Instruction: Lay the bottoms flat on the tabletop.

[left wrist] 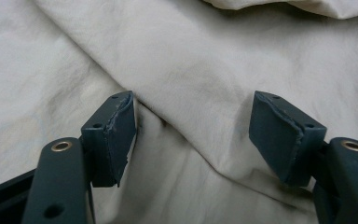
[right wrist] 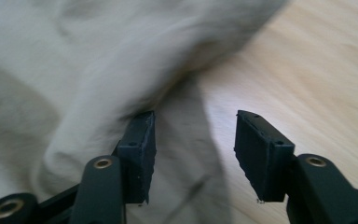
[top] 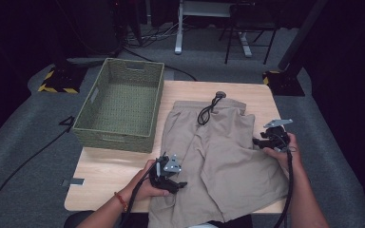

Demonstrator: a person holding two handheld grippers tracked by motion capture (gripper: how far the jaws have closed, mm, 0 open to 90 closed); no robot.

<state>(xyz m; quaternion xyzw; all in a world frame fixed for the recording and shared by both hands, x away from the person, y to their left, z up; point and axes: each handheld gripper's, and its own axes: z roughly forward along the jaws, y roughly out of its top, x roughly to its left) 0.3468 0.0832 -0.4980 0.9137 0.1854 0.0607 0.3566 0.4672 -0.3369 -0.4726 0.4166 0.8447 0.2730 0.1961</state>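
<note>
- A pair of tan shorts [top: 218,156] lies flat on the wooden table [top: 109,166]. Its long axis runs from the waistband at the far side to the leg hems at the edge nearest the person, leaning a little to the right as it comes nearer.
- The waistband points away from the person, toward the far edge of the table, and a black drawstring [top: 208,111] curls on the cloth just below it.
- The two legs point back at the person; the near hems reach the table's front edge.
- The left gripper [top: 180,184] sits at the near left hem of the shorts, held in the person's left hand [top: 147,185]. In the left gripper view its jaws stand apart over the fabric [left wrist: 191,93], with a crease of cloth running between them. The pads do not press on the cloth, so nothing is gripped.
- The right gripper [top: 256,141] is at the right edge of the shorts, about midway along their length, in the right hand [top: 285,152]. Its jaws stand apart with nothing clamped.
- In the right gripper view the picture is blurred. The cloth edge [right wrist: 121,70] lies ahead and to the left of the jaws, and bare table [right wrist: 317,70] is ahead to the right.
- A woven green basket [top: 90,111] stands well beyond the left gripper, just beside the shorts' far left side.
</note>
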